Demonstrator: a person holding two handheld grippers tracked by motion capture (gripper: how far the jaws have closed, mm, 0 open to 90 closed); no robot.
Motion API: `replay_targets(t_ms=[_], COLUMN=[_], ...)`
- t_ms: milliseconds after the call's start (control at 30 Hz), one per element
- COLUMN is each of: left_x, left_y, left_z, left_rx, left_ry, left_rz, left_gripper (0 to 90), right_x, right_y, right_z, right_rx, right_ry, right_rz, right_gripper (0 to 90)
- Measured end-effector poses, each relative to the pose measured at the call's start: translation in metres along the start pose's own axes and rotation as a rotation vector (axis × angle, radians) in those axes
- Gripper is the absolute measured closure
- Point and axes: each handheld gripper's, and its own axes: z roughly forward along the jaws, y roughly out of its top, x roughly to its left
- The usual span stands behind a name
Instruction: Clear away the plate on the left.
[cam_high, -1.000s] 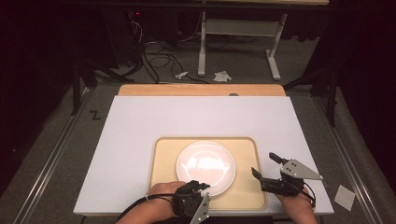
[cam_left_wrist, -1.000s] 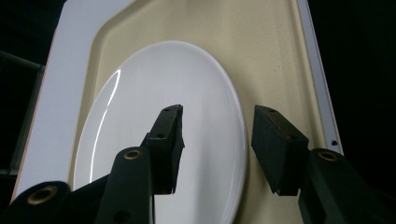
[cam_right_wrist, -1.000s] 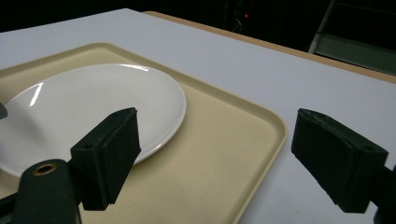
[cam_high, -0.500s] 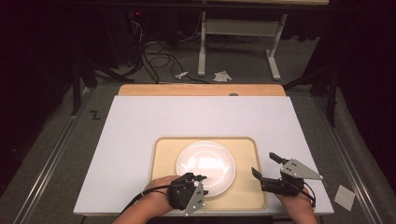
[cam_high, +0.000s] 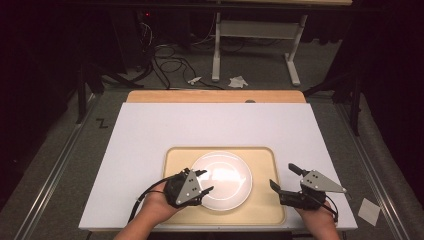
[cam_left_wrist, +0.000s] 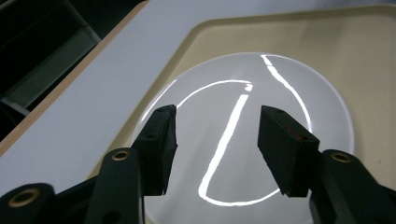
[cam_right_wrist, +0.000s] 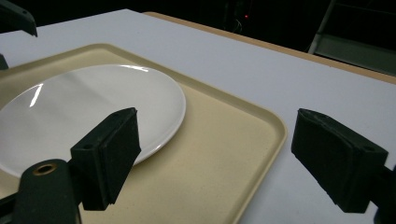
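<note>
A white plate (cam_high: 225, 177) lies on a beige tray (cam_high: 265, 160) near the front edge of the white table (cam_high: 200, 125). My left gripper (cam_high: 205, 181) sits at the plate's left rim, pointing right over it. In the left gripper view its jaws (cam_left_wrist: 218, 114) hover above the plate (cam_left_wrist: 219, 70) with nothing between them, and they have just been opening. My right gripper (cam_high: 284, 176) stands wide open at the tray's right edge. In the right gripper view its jaws (cam_right_wrist: 217, 116) straddle the tray (cam_right_wrist: 210, 154) rim without touching it, with the plate (cam_right_wrist: 93, 98) to the left.
A wooden strip (cam_high: 215, 96) runs along the table's far edge. Beyond it the floor holds cables (cam_high: 170, 55), a white stand's legs (cam_high: 292, 70) and paper scraps (cam_high: 237, 81). Another scrap (cam_high: 370, 211) lies on the floor at the right.
My left gripper has moved away from the table's front edge and slightly left, along the plate's left rim, and its jaws stand a little wider. The right gripper has stayed put.
</note>
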Motion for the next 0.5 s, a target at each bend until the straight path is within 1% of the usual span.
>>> replay_targets(t_ms=[33,67,100,133,167,200,267,300,333,400,433,467,500], left_x=[0.000,0.004,0.011,0.011,0.015,0.021,0.027,0.027,0.034,0.041,0.041,0.049,0.049], left_y=[0.000,-0.002,-0.006,-0.006,-0.008,-0.013,-0.018,-0.018,-0.023,-0.029,-0.029,-0.035,-0.035], left_z=[0.000,-0.002,-0.007,-0.007,-0.010,-0.017,-0.024,-0.024,-0.032,-0.041,-0.041,-0.052,-0.052], left_rx=[0.000,-0.007,-0.016,-0.016,-0.022,-0.032,-0.035,-0.035,-0.041,-0.048,-0.048,-0.070,-0.070], left_ry=[0.000,0.007,0.018,0.018,0.027,0.049,0.077,0.077,0.109,0.149,0.149,0.166,0.166], left_rz=[0.000,-0.020,-0.062,-0.062,-0.079,-0.107,-0.134,-0.134,-0.168,-0.203,-0.203,-0.250,-0.250], left_gripper=[45.8,45.1,44.5,43.6,43.6,41.0,36.0,33.2,30.4,25.3,23.1,21.3,20.4], right_x=[0.000,0.000,0.000,0.000,0.000,0.000,-0.001,-0.001,0.000,0.000,0.000,0.000,0.000], right_y=[0.000,0.000,0.000,0.000,0.000,0.000,0.000,0.000,0.000,0.000,0.000,0.000,0.000], right_z=[0.000,0.000,0.000,0.000,0.000,0.000,0.000,0.000,0.000,0.000,0.000,0.000,0.000], right_rx=[0.000,-0.001,-0.002,-0.002,-0.002,-0.003,-0.004,-0.004,0.001,-0.001,-0.001,-0.004,-0.004], right_ry=[0.000,0.001,0.001,0.001,0.001,0.001,0.001,0.001,-0.001,-0.001,-0.001,-0.001,-0.001], right_rz=[0.000,-0.003,-0.002,-0.002,-0.002,-0.002,-0.005,-0.005,0.003,0.003,0.003,-0.002,-0.002], right_gripper=[16.5,16.5,16.5,16.5,16.5,16.5,16.5,16.5,16.5,16.5,16.5,16.5,16.5])
